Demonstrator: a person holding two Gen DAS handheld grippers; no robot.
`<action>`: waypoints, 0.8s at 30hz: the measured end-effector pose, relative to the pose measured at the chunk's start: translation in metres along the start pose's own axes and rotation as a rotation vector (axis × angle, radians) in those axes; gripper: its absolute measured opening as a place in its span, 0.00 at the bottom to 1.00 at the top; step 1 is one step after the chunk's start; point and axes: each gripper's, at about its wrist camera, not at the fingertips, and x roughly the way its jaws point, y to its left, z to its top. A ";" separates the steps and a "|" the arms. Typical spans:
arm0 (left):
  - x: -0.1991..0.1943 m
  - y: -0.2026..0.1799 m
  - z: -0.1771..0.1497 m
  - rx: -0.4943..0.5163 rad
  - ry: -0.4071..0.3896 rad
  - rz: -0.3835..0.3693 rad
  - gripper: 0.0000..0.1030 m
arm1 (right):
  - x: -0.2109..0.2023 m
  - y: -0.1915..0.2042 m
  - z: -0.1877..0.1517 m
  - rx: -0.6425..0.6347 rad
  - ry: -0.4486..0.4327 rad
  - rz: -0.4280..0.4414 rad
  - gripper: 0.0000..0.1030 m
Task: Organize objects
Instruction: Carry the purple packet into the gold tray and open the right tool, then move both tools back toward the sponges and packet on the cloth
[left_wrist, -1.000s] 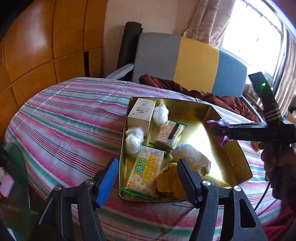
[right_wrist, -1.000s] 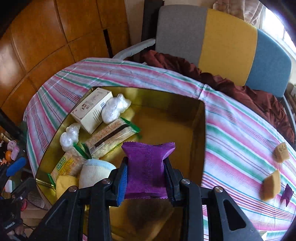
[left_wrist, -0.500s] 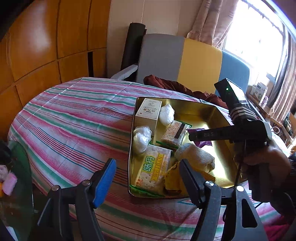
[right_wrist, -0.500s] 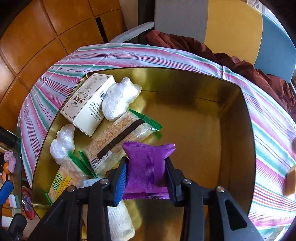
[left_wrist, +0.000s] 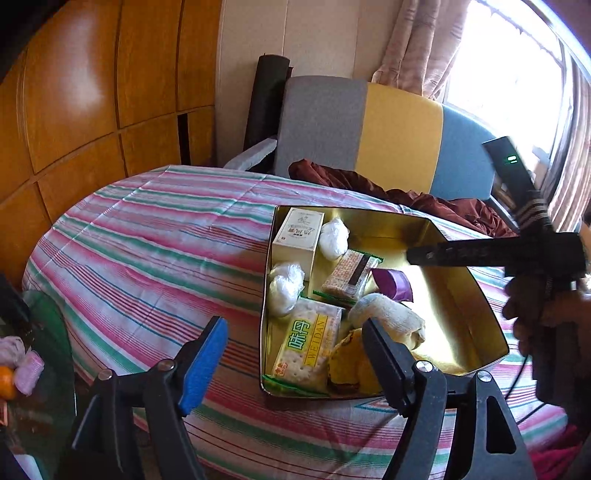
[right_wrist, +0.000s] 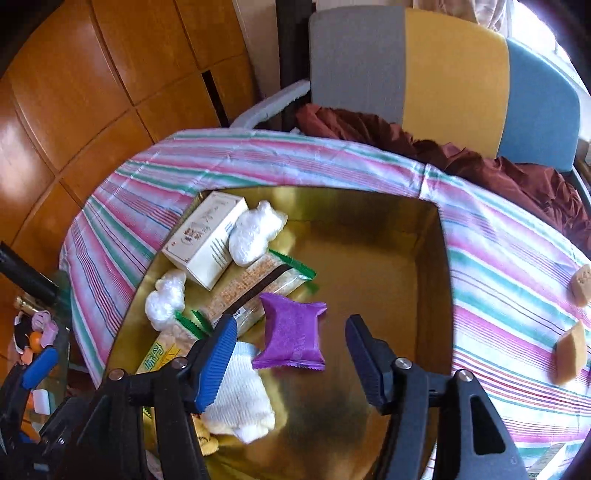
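My right hand-held gripper has just been opening, jaws apart now, and the purple foil snack packet lies released in the shallow gold metal tray. One item stowed; my left hand-held gripper hangs open, empty.

We hold the right gripper tilted downward, its jaws having just been opening, and nothing is pinched between the fingers. Our left gripper has also been opening and holds nothing.
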 end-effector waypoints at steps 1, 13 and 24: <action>-0.001 -0.001 0.001 0.005 -0.004 -0.001 0.74 | -0.007 -0.004 -0.001 0.006 -0.015 -0.001 0.60; -0.011 -0.037 0.013 0.097 -0.029 -0.034 0.74 | -0.080 -0.107 -0.022 0.168 -0.103 -0.140 0.71; -0.010 -0.087 0.025 0.207 -0.033 -0.072 0.76 | -0.136 -0.254 -0.066 0.468 -0.134 -0.347 0.72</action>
